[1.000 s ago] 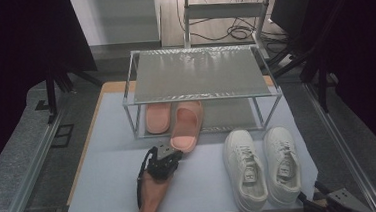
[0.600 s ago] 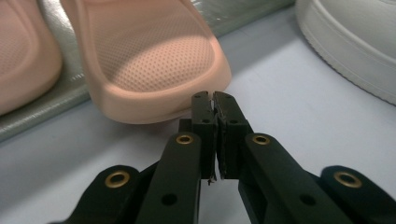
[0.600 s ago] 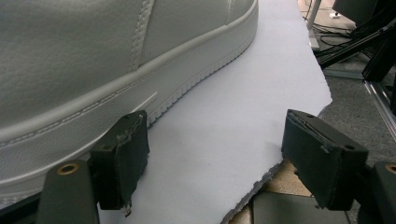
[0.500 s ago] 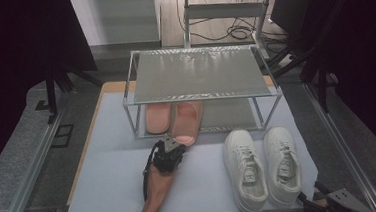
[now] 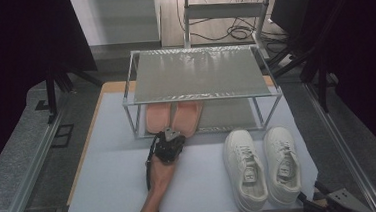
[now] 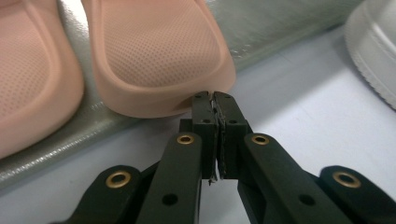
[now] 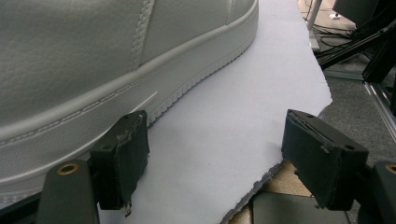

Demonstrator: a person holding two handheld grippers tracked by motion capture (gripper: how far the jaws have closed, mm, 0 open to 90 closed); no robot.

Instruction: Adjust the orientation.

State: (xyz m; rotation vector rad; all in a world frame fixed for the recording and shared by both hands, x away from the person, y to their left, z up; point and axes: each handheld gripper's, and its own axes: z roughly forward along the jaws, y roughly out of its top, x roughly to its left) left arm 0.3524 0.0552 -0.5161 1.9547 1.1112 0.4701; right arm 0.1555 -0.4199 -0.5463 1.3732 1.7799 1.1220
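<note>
Left gripper view: left tool [image 6: 214, 100] pressed together, nothing between, tips right at heel edge of the right-hand pink slipper [image 6: 159, 51], which sits on the rack's lower shelf [image 5: 229, 114] beside its pair. Right tool [image 7: 215, 158] spread, resting at bench [image 5: 120, 171] corner just beside a white sneaker [image 7: 93, 60].

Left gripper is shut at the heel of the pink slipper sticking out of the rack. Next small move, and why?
Probably a short push forward. The left gripper, jaws shut, sits at the heel of the right pink slipper, which overhangs the rack's lower shelf while the left slipper lies further in. A nudge should level the pair.
</note>
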